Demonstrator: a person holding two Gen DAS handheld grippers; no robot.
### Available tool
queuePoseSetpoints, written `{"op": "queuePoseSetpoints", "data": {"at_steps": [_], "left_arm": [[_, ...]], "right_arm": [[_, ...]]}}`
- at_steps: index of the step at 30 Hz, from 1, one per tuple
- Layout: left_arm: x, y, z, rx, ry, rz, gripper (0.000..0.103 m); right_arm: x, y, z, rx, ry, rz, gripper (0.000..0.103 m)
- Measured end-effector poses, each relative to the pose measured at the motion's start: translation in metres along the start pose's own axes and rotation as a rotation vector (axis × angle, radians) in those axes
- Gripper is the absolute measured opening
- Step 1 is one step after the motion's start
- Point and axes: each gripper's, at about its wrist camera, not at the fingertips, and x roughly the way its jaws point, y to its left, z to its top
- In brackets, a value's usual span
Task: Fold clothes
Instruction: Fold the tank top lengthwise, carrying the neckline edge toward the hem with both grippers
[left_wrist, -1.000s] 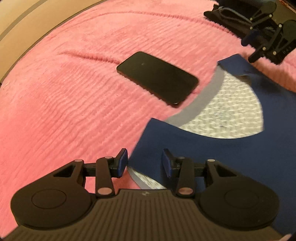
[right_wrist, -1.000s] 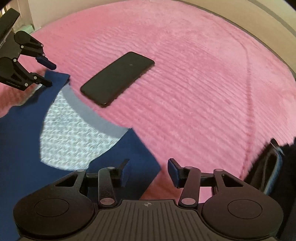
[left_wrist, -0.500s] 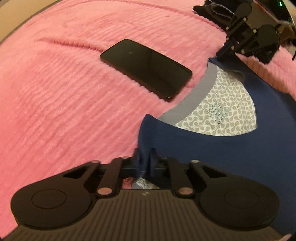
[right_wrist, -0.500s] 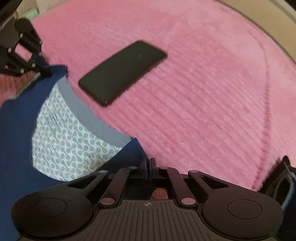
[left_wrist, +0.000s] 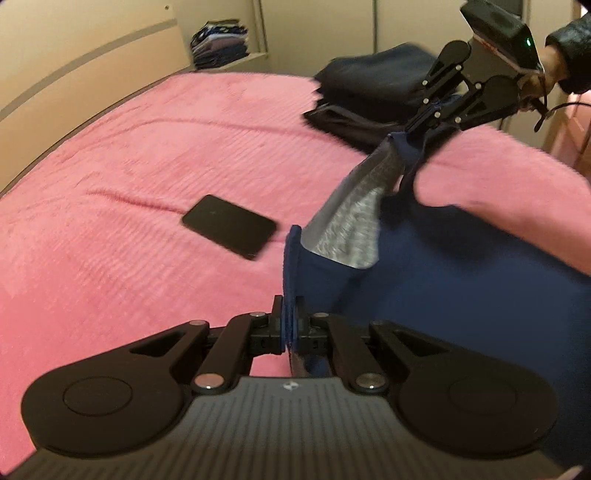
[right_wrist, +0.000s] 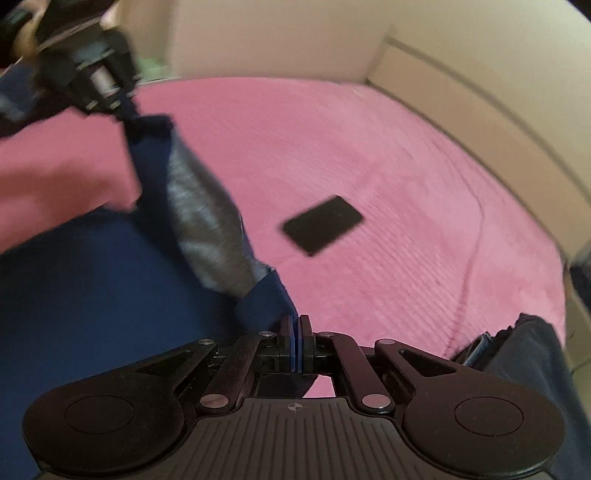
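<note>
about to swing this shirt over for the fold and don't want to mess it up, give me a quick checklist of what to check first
1. Left claw shut on the navy blue shirt with grey collar at one shoulder: ok.
2. Right claw shut on the other shoulder: ok.
3. Collar edge stretched between the two claws, not sagging: ok.
4. Black rectangular smartphone lying on the pink ribbed blanket, apart from the shirt but close to it: not ok, it could get covered or swept.
5. Lower hem hanging free of the blanket: cannot tell, out of view.
6. Dark folded clothes pile out of the way: ok.
</note>
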Motion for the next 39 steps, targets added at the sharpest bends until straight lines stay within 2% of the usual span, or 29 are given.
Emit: {"op": "queuePoseSetpoints", "data": {"at_steps": [4,8,11,15,18,22,25,29,34,39], "left_arm": [[-0.046,-0.075,-0.017,0.026,0.034,-0.048,0.001],[-0.068,-0.149,-0.042,0.039,0.102,-0.122,0.001],[-0.071,-0.199,-0.073,0.080,0.152,-0.173,0.001],[-0.071,-0.245,-0.112,0.113,0.163,-0.224,0.001],[-0.070,-0.268,-0.129,0.157,0.155,-0.222,0.001],[-0.068,-0.280,-0.148,0.183,0.150,-0.177,0.001],[-0.062,-0.286,-0.161,0.167,0.148,-0.132,0.001],[-0.048,-0.309,-0.182,0.195,0.124,-0.059,0.001],[-0.040,-0.331,-0.207,0.175,0.069,0.055,0.001],[-0.041,-0.345,-0.216,0.224,0.001,0.140,0.001]], "right_arm": [[-0.052,0.080,-0.030,-0.019,0.041,-0.009,0.000],[-0.079,0.158,-0.061,-0.030,0.136,0.020,0.000],[-0.087,0.207,-0.084,-0.029,0.197,0.024,0.000],[-0.089,0.249,-0.102,0.007,0.251,0.000,0.000],[-0.090,0.270,-0.108,0.007,0.258,-0.003,0.000],[-0.088,0.284,-0.120,-0.007,0.221,-0.004,0.000],[-0.087,0.296,-0.142,-0.042,0.166,-0.012,0.000],[-0.072,0.316,-0.174,-0.097,0.084,-0.034,0.000],[-0.066,0.329,-0.199,-0.138,0.000,-0.104,0.000],[-0.075,0.345,-0.215,-0.195,-0.071,-0.183,0.000]]}}
